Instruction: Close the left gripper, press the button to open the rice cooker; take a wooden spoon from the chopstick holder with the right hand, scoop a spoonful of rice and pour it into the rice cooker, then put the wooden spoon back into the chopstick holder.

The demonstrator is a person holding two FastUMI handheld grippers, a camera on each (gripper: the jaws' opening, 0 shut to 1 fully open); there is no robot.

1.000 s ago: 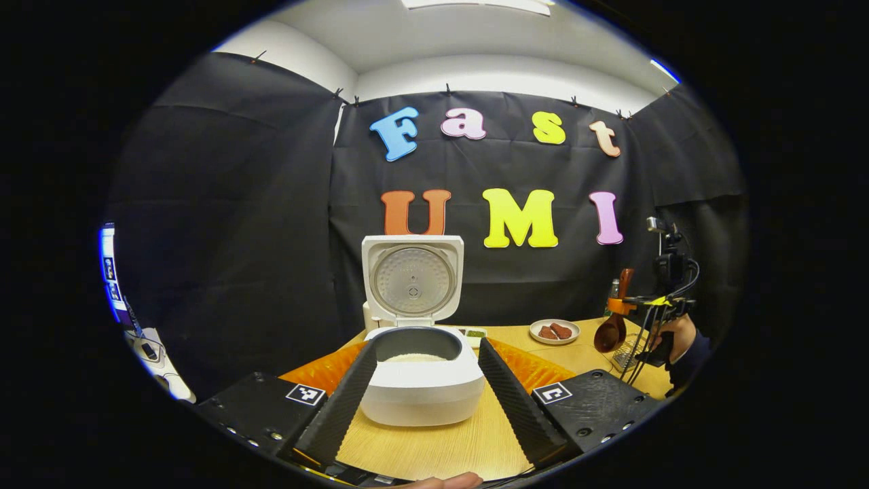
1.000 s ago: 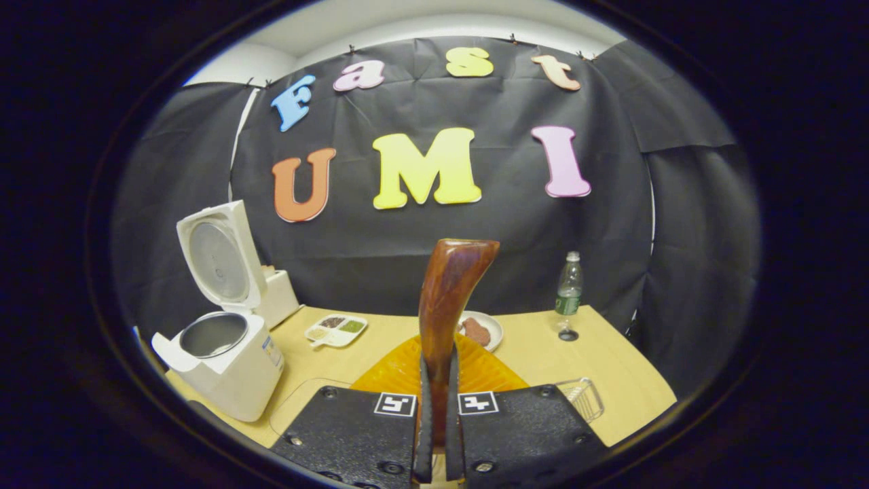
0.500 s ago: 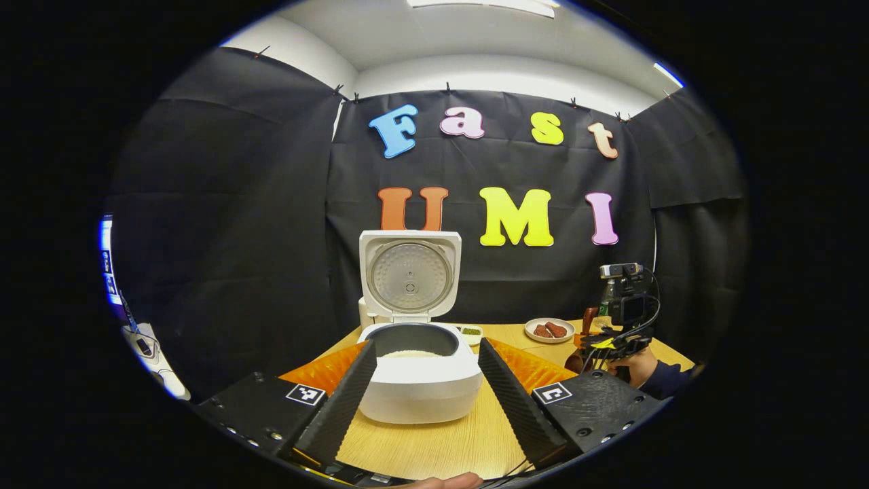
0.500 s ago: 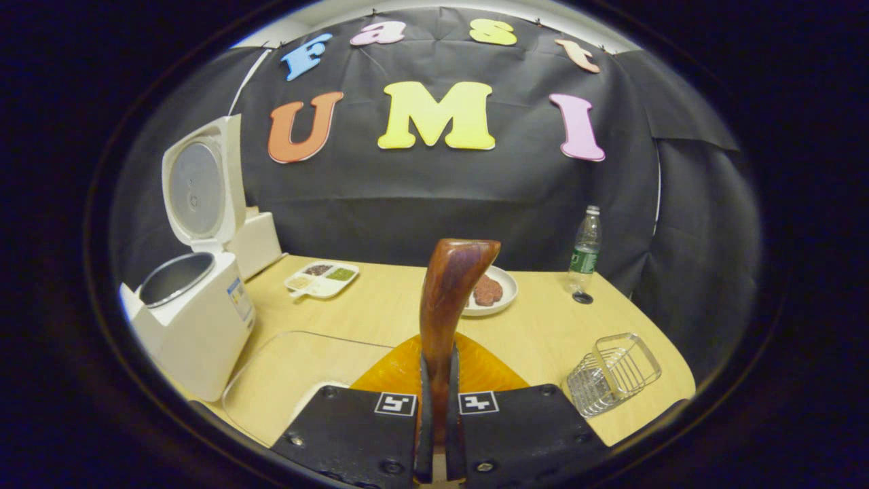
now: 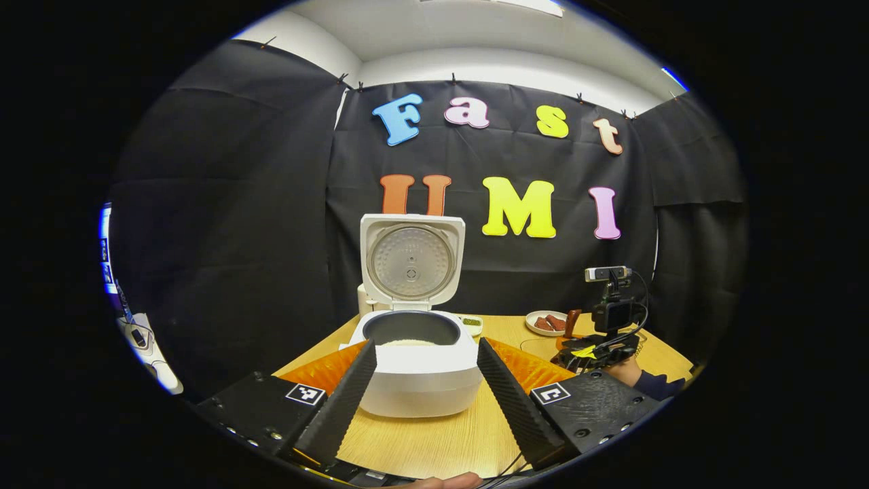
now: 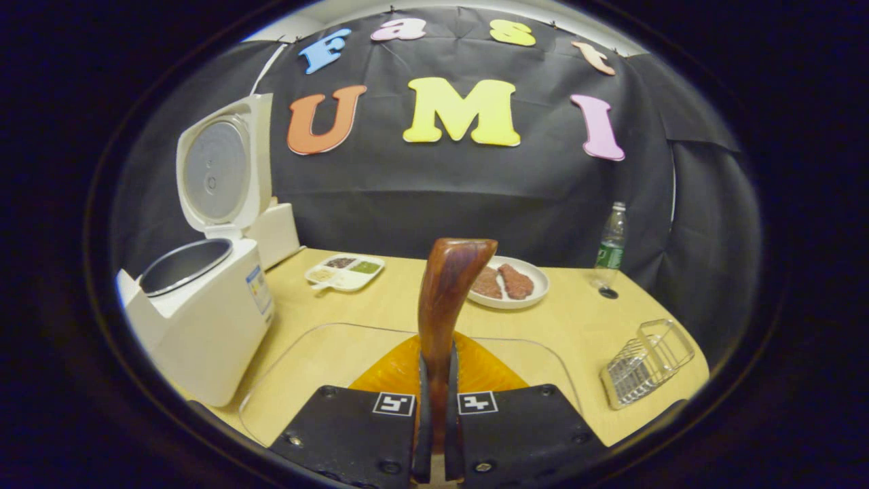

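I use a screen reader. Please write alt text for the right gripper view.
The right gripper is shut on an upright wooden spoon handle above a wooden table. An open white rice cooker stands left, a wire chopstick holder lies right.

Left gripper view: camera low over table edge, facing booth's back wall, close behind open rice cooker (image 5: 417, 370) dead ahead between its fingers; right gripper (image 5: 597, 350) farther off, ahead-right. Right gripper view: camera low, facing same wall, rice cooker (image 6: 200, 319) ahead-left. Shared: cooker, meat plate (image 6: 510, 285), table (image 6: 380, 319).
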